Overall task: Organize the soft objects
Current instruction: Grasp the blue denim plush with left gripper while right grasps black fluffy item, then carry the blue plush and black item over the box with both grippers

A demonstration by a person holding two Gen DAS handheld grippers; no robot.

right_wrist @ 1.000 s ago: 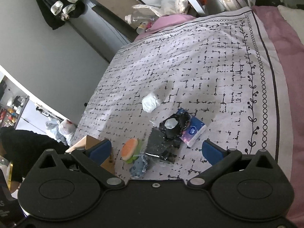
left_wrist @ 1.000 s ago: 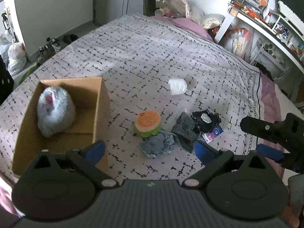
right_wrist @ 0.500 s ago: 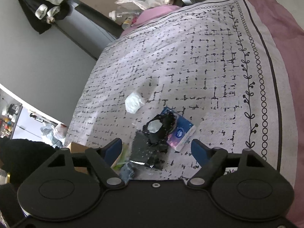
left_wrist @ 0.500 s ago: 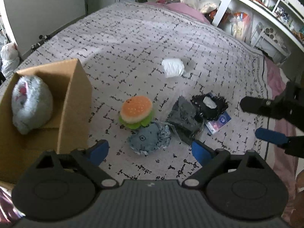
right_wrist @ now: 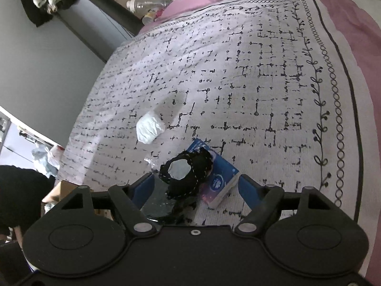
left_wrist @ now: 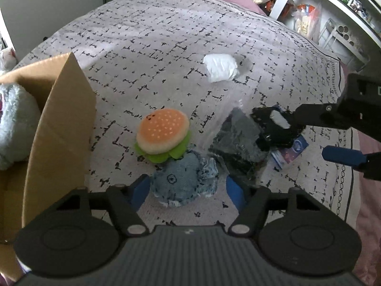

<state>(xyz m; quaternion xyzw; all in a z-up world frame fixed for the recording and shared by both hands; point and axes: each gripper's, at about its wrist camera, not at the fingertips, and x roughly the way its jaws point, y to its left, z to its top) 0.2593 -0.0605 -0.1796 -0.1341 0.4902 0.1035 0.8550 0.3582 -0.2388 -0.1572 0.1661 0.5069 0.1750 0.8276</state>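
On the patterned bedspread lie a burger plush point(left_wrist: 163, 136), a blue denim plush point(left_wrist: 184, 181), a dark item in a clear bag point(left_wrist: 238, 140), a black lacy item point(left_wrist: 273, 128) point(right_wrist: 187, 175), a blue tissue pack point(left_wrist: 289, 151) point(right_wrist: 219, 181) and a white wad point(left_wrist: 220, 68) point(right_wrist: 150, 128). My left gripper point(left_wrist: 188, 191) is open, its blue fingers on either side of the denim plush. My right gripper point(right_wrist: 196, 189) is open, straddling the black item and tissue pack; it also shows in the left wrist view point(left_wrist: 319, 138). A grey fluffy plush point(left_wrist: 14, 126) sits in the cardboard box point(left_wrist: 62, 124).
Shelving with clutter point(left_wrist: 333, 23) stands beyond the bed's right side. A pink sheet edge point(right_wrist: 357, 35) runs along the bedspread. Bottles and bags point(right_wrist: 152, 2) lie at the bed's head, next to a grey wall point(right_wrist: 47, 59).
Both grippers have moved down and forward toward the bed. The left one now straddles the denim plush; the right one now straddles the black item and tissue pack.
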